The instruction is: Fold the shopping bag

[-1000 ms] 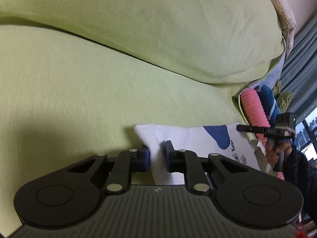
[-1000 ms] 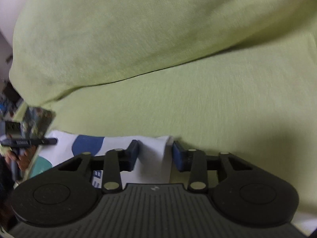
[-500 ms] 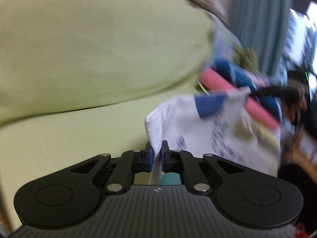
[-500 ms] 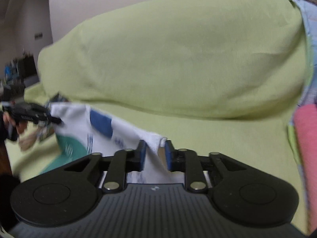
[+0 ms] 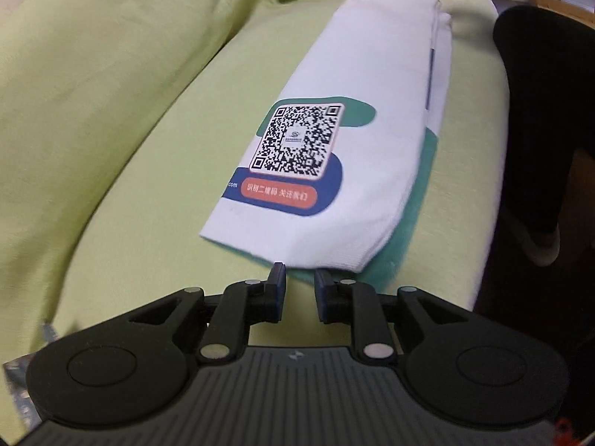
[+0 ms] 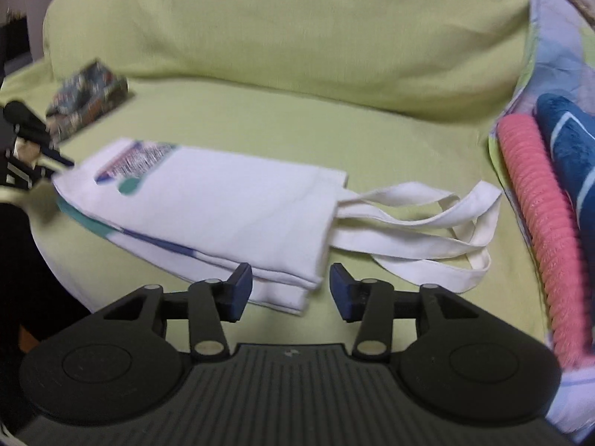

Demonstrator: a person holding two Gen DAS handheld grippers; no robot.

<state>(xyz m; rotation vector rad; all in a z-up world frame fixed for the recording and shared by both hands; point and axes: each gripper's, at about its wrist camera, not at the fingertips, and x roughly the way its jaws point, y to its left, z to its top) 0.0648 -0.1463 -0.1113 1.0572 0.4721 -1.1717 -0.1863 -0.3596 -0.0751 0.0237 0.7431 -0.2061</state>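
Shopping bag folded lengthwise, both tools off it.
Left tool [image 5: 300, 273] narrowly parted, empty, at the bottom end of the shopping bag [image 5: 357, 141] lying on the green sofa seat [image 5: 156, 171]; right tool [image 6: 291, 284] wide, empty, at its mouth corner. Handles [image 6: 427, 230] trail loose; crosswise fold likely remains.

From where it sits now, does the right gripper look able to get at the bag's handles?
Probably yes. The right gripper is open at the folded bag's mouth end, and the handles trail loose on the green sofa cover just to its right, with nothing lying over them.
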